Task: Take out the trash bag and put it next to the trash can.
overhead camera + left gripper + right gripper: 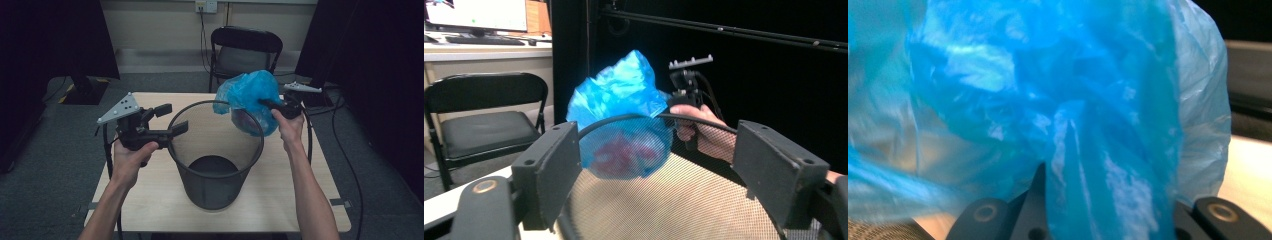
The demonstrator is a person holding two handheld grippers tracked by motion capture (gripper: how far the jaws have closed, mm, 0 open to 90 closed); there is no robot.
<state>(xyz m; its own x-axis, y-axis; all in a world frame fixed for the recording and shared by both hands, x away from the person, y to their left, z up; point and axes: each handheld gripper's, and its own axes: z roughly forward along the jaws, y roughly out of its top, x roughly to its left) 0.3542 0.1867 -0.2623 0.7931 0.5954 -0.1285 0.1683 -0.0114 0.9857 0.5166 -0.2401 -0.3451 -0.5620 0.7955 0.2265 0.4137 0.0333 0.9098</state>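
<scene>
a person at a table with a black mesh bin (215, 150) and a blue plastic bag (250, 97).
high view: right gripper (267, 104) clamps the bag over the bin's far rim. left gripper view: left gripper (654, 170), jaws spread, straddles the near rim. right gripper view: bag pinched between jaws.

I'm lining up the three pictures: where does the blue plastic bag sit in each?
High view: blue plastic bag upper middle, at the far right rim of the mesh bin.
Left gripper view: centre, beyond the bin rim.
Right gripper view: close up across the frame.
Shared landmark: the mesh bin.
</scene>
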